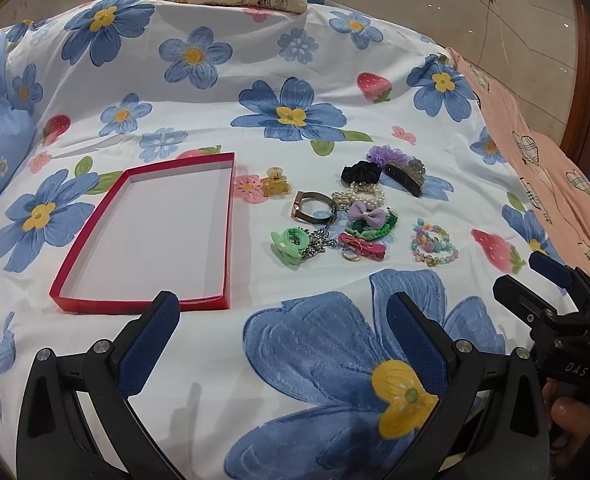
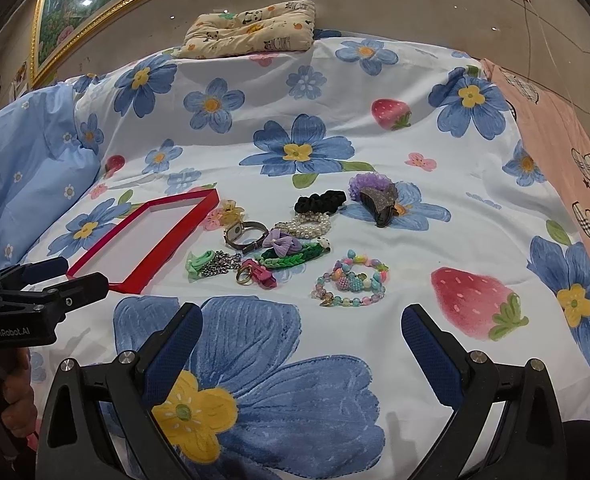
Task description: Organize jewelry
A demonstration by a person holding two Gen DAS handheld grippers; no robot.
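"DAS" is showing in white on the black right gripper (image 1: 551, 280); "GenRobot.AI" is showing on the black left gripper (image 2: 71, 280) body

Bedsheet (image 2: 335, 92): smooth matt printed cloth. Red tray (image 1: 143, 304), left of frame: matt cardboard, white paper inside. Watch (image 2: 247, 234): shiny metal. Bead bracelets (image 2: 353, 278), ctr-right: glossy plastic. Black scrunchie (image 2: 321, 201): soft cloth. Gripper pads (image 1: 151, 344): rough dimpled blue rubber w/ matt black plastic arms.

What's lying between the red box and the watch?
A small yellow hair claw sits between the red box and the watch, clearest in the left wrist view.
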